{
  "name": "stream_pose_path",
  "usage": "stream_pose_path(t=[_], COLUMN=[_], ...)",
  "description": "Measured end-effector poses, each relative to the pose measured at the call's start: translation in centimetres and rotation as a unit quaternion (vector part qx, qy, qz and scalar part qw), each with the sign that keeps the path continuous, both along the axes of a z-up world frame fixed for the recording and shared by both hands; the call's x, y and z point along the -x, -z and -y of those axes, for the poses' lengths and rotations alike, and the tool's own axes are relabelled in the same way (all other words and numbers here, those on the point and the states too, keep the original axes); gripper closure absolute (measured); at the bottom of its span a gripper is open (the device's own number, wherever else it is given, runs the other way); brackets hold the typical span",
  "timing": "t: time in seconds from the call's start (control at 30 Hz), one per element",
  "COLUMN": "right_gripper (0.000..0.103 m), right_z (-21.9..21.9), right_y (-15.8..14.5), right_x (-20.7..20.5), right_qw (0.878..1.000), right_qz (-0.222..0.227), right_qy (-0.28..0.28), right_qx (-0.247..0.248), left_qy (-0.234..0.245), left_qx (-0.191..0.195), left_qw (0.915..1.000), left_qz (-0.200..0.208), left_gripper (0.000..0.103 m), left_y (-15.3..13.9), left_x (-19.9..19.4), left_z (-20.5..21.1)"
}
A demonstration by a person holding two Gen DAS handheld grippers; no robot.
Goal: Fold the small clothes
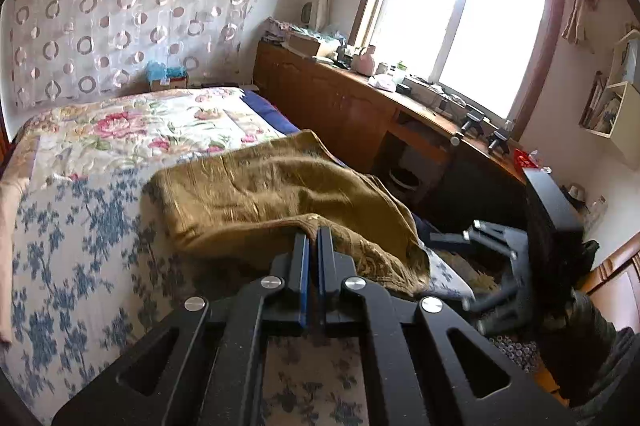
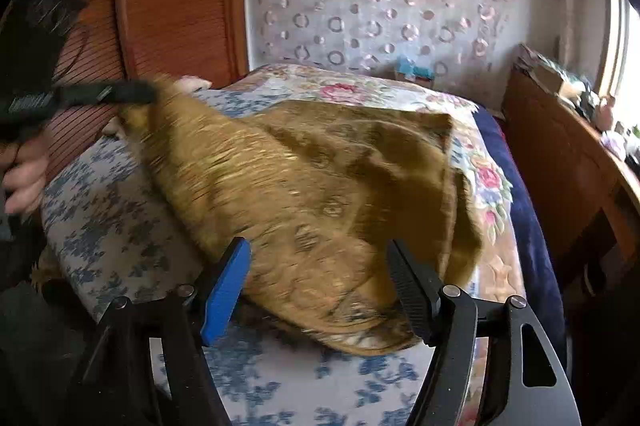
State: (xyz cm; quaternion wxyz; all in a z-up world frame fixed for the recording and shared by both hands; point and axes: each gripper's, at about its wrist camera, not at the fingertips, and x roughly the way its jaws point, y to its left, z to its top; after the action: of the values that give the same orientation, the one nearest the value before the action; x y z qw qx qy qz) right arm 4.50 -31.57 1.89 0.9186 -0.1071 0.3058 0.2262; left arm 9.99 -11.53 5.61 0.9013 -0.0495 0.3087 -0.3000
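The brown garment (image 2: pixel 320 186) lies mid-fold on the bed (image 2: pixel 120 226): the left hand-held gripper (image 1: pixel 314 234) is clamped on 1 edge, the right hand-held gripper (image 2: pixel 320 282) spread apart (holding nothing). Folding seems unfinished.

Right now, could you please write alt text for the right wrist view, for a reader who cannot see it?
The right gripper stands open, close over a brown-gold cloth on a floral bed. At left, the left gripper pinches the cloth's far edge and lifts it. A ring-patterned curtain hangs behind.
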Motion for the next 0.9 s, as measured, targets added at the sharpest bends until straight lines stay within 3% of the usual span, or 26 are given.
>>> stream_pose_path(t=[0.13,0.33,0.47,0.5,0.63,0.67,0.9], right_gripper=[0.03,0.03,0.031,0.034,0.084,0.091,0.096], right_z=[-0.6,0.6,2.3,2.6,3.4,3.4,2.0], right_y=[1.2,3.4,3.5,3.3,1.6,1.0,-3.6], right_x=[0.1,-3.2,-5.0,-5.3,-6.7,-7.2,-10.2], right_qw=[1.0,0.997,0.997,0.997,0.998,0.999,0.999], right_qz=[-0.009,-0.026,-0.035,-0.034,-0.031,-0.027,0.025], right_qy=[-0.009,0.029,0.045,0.045,0.037,0.036,0.029], right_qx=[0.019,0.062,0.054,0.05,0.029,0.026,0.026], left_qy=[-0.008,-0.018,-0.031,-0.033,-0.045,-0.049,-0.082], left_qx=[-0.006,-0.008,-0.024,-0.028,-0.038,-0.04,-0.051], left_qw=[0.9999,0.9996,0.9988,0.9986,0.9978,0.9975,0.995], left_qz=[0.012,0.021,0.03,0.03,0.032,0.033,0.022], left_gripper=[0.099,0.099,0.099,0.099,0.099,0.099,0.099], left_y=[-0.6,-1.0,-1.0,-1.0,-0.9,-0.8,-0.1], left_x=[-0.8,-2.3,-3.3,-3.6,-5.2,-5.6,-10.1], left_z=[0.4,0.1,0.1,0.0,-0.3,-0.4,-2.5])
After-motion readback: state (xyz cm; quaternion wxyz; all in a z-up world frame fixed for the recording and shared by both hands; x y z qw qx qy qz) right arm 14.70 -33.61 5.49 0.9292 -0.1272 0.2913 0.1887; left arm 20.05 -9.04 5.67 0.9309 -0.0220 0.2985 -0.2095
